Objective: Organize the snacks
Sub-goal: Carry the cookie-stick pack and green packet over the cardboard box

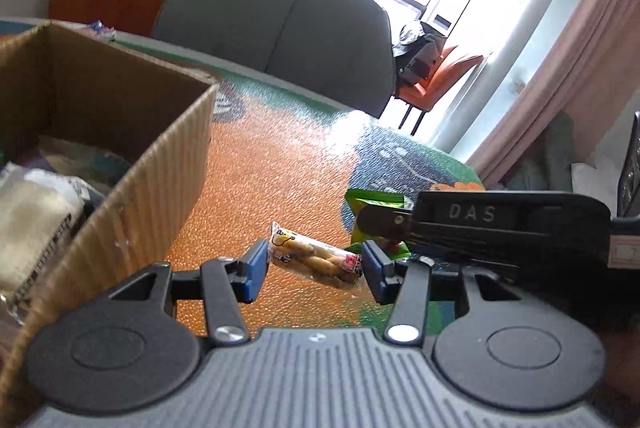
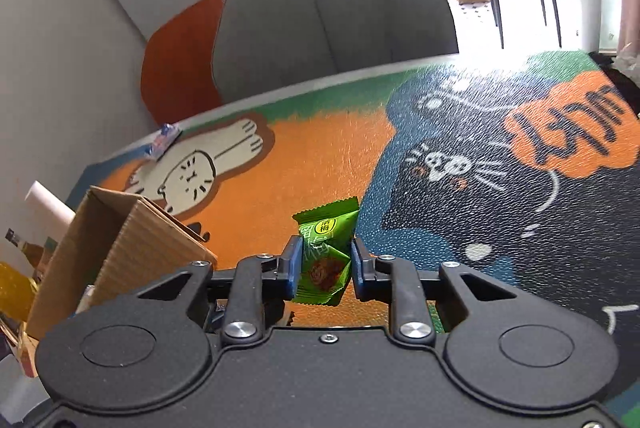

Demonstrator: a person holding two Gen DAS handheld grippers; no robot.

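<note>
Both your hand-held grippers grasp snacks.
Left hand-held gripper (image 1: 316,270) clamps the clear biscuit packet (image 1: 316,260); only the right view shows the right hand-held gripper (image 2: 325,268) pinching the green packet (image 2: 325,256).

A home dining room: upholstered chairs (image 2: 336,8) round a cartoon-print table (image 2: 480,156), curtained balcony doors (image 1: 500,8).

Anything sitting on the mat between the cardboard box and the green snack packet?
In the right wrist view, only bare orange mat lies between the cardboard box and the green snack packet.

Left tongs (image 1: 316,266) grip a clear snack packet (image 1: 314,260) beside the cardboard box (image 1: 132,184).
</note>
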